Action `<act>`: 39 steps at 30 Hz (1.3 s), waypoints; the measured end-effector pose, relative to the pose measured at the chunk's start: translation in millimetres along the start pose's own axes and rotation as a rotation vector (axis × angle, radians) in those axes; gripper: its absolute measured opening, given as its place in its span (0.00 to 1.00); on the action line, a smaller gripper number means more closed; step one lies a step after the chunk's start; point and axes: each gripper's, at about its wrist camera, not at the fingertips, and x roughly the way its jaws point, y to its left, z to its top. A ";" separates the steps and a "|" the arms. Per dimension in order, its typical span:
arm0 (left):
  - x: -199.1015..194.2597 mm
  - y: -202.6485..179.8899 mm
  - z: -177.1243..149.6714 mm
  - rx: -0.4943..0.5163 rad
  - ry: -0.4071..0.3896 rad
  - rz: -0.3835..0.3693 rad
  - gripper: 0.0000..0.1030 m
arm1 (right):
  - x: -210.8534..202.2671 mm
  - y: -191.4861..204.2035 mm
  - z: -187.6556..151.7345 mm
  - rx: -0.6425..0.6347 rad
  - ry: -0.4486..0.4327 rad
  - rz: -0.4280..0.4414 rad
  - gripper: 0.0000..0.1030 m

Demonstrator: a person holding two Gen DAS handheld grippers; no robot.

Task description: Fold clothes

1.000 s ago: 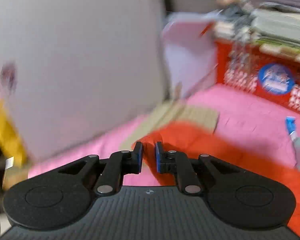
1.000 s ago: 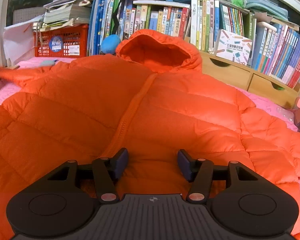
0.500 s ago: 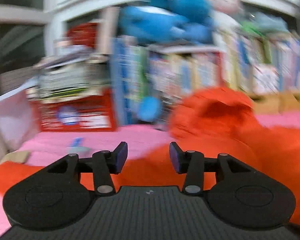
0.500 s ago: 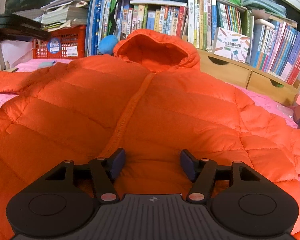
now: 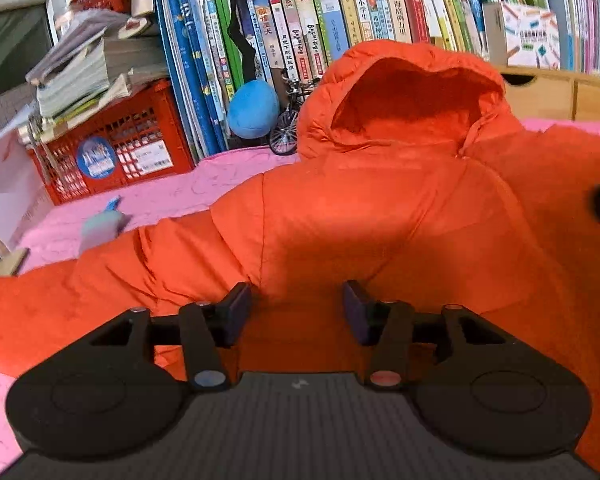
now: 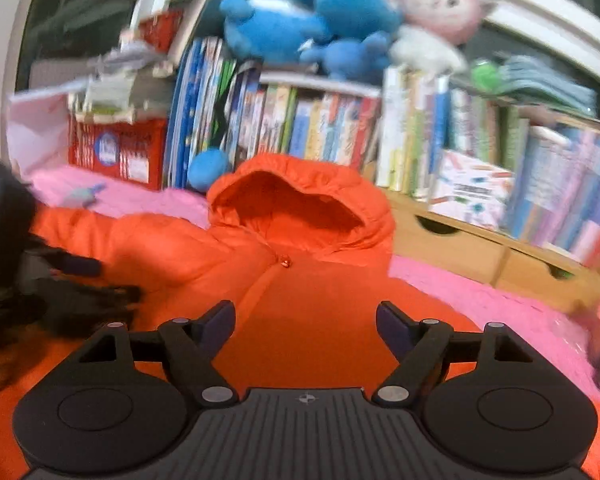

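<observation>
Looking across the pink bed cover [image 5: 172, 196], we see the orange hooded jacket [image 5: 380, 220] spread flat mid-frame, books [image 5: 300, 28] and a red crate [image 5: 116, 148] behind. Left gripper [image 5: 296, 308] and right gripper [image 6: 305, 322] jaws are opening, holding nothing.

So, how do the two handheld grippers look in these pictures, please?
Both match. The left gripper and the right gripper have a ribbed dark grey body, two round black discs, black linkage arms with silver rivets, and dark blue-purple pads. No cables, hands or sleeves show.
</observation>
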 end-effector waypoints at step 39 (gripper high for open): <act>7.7 13.1 -0.3 -0.046 0.013 -0.007 0.72 | -28.4 -47.3 -16.8 0.155 -0.001 0.037 0.79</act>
